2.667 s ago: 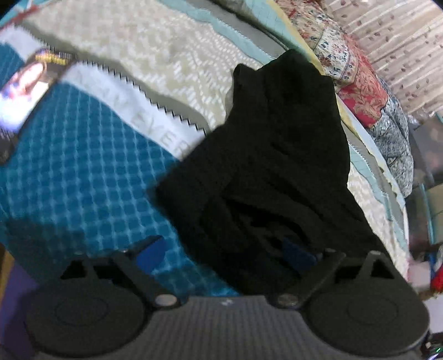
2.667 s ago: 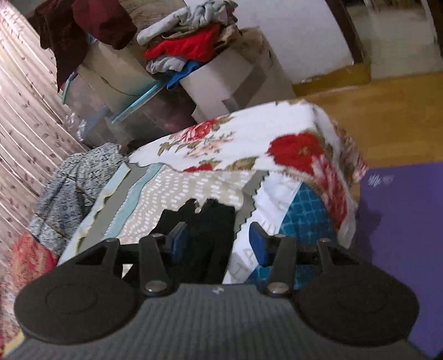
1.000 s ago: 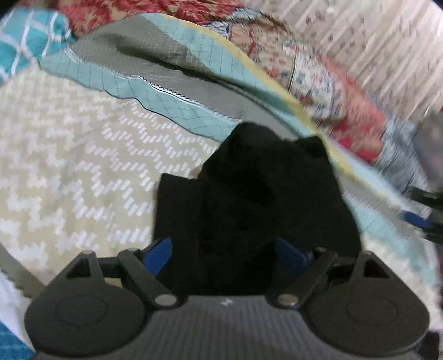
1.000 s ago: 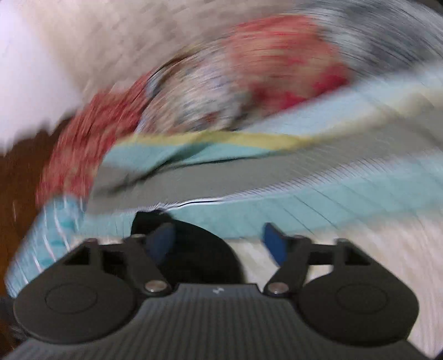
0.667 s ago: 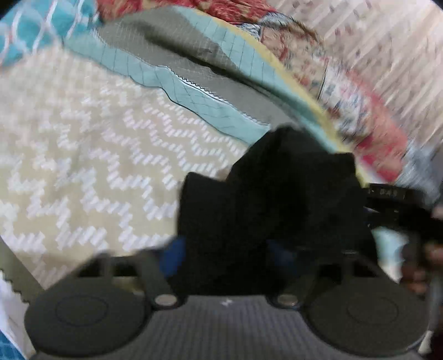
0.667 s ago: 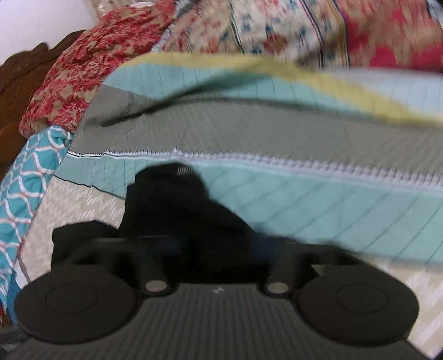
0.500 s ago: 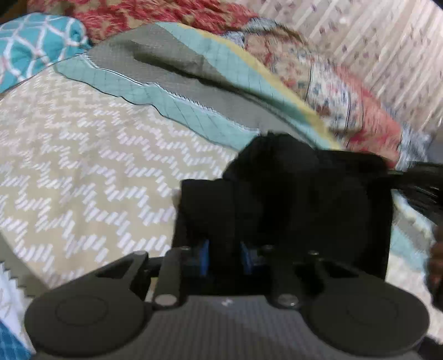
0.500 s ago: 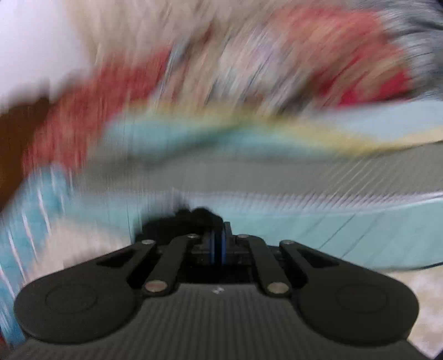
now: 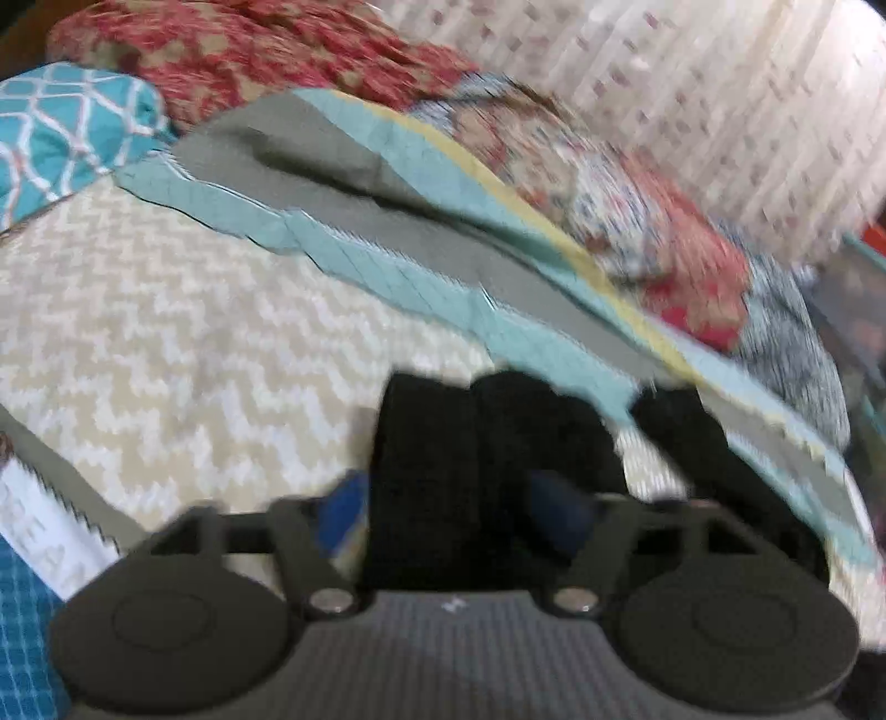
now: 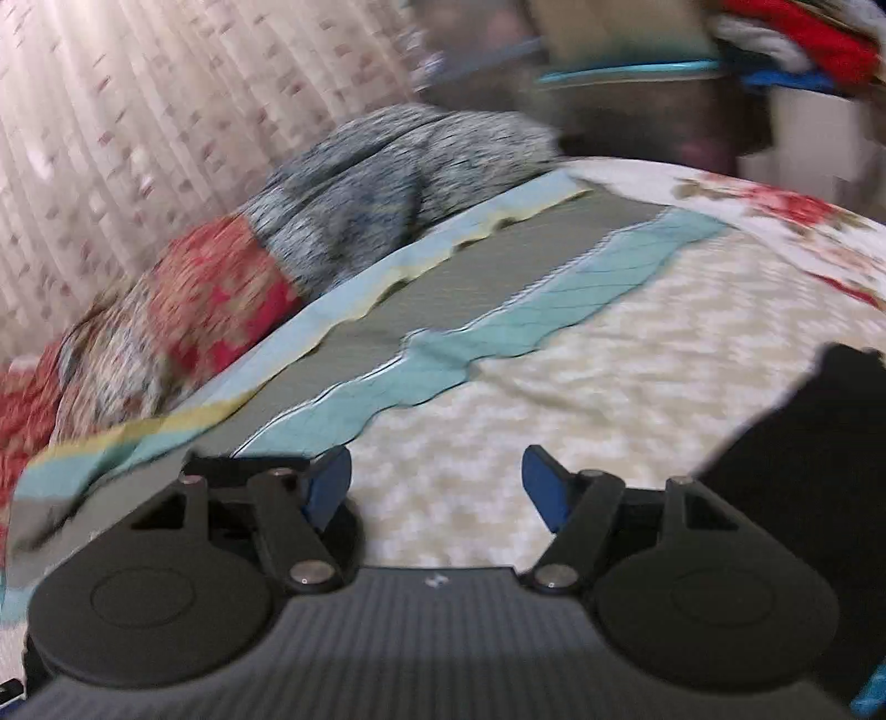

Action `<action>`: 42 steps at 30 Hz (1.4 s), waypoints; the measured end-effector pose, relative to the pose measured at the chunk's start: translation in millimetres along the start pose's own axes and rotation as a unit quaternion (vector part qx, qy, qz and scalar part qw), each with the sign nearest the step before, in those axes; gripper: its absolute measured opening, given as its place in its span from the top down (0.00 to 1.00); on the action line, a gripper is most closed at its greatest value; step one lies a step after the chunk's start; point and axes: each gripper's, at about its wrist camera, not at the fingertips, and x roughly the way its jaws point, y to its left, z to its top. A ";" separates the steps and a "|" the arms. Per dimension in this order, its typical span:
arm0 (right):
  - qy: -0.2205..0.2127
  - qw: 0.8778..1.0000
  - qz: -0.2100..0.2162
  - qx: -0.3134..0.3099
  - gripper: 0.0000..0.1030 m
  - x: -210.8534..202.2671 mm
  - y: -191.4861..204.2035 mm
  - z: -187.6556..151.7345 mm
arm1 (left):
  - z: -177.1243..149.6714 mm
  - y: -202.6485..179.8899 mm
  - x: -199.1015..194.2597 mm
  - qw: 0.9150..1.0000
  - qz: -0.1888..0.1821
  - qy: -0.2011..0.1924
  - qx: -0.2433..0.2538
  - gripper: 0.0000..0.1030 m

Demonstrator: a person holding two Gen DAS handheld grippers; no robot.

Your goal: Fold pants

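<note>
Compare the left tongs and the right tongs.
The left tongs straddle the black pants; the right tongs frame only bare cream bedspread, pants off to the side. Both have just been opening, pads pressing nothing.

black pants (image 9: 487, 471): near edge hidden behind left gripper | right view: cut off at frame edge

Black grippers (image 9: 451, 512), blue-padded fingers (image 10: 545, 487)

Patchwork bedspread (image 9: 166, 332); beyond it, pleated patterned curtain (image 10: 138, 111), floral pillows (image 9: 249, 50), heaped clothes (image 10: 803, 33).
</note>
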 end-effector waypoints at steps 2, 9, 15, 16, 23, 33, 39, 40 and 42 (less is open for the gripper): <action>0.002 1.000 0.018 -0.019 0.31 11.2 15.7 12.2 | 14.4 6.1 4.2 1.000 -0.010 -0.011 -0.017 0.08; 0.076 0.958 0.157 -0.227 0.30 114.4 180.1 4.5 | 42.7 -25.1 25.0 0.998 0.000 -0.049 0.042 0.08; 0.215 0.908 0.143 -0.330 0.30 243.4 294.6 -65.8 | 20.9 -92.6 83.8 0.977 0.025 0.003 0.212 0.03; 0.242 0.905 0.135 -0.322 0.30 266.3 302.3 -74.4 | 16.7 -99.4 99.8 0.973 0.047 0.023 0.226 0.05; 0.139 0.951 0.102 -0.258 0.92 266.1 275.4 -39.9 | 21.7 -95.5 130.4 0.982 0.039 0.061 0.174 0.93; -0.140 0.977 0.068 0.147 0.92 132.3 34.5 147.9 | 69.1 -53.7 98.0 0.997 -0.029 -0.056 -0.044 0.93; -0.084 0.944 -0.034 0.317 0.92 139.2 -89.3 99.2 | 42.3 -42.0 122.9 0.998 -0.015 -0.004 -0.063 0.93; -0.065 0.936 -0.040 0.345 0.92 147.4 -98.2 85.9 | 40.0 -41.5 122.9 0.998 -0.015 0.001 -0.066 0.93; -0.035 0.921 -0.041 0.386 0.92 154.6 -114.7 66.2 | 41.0 -42.5 117.8 0.997 -0.022 0.000 -0.068 0.93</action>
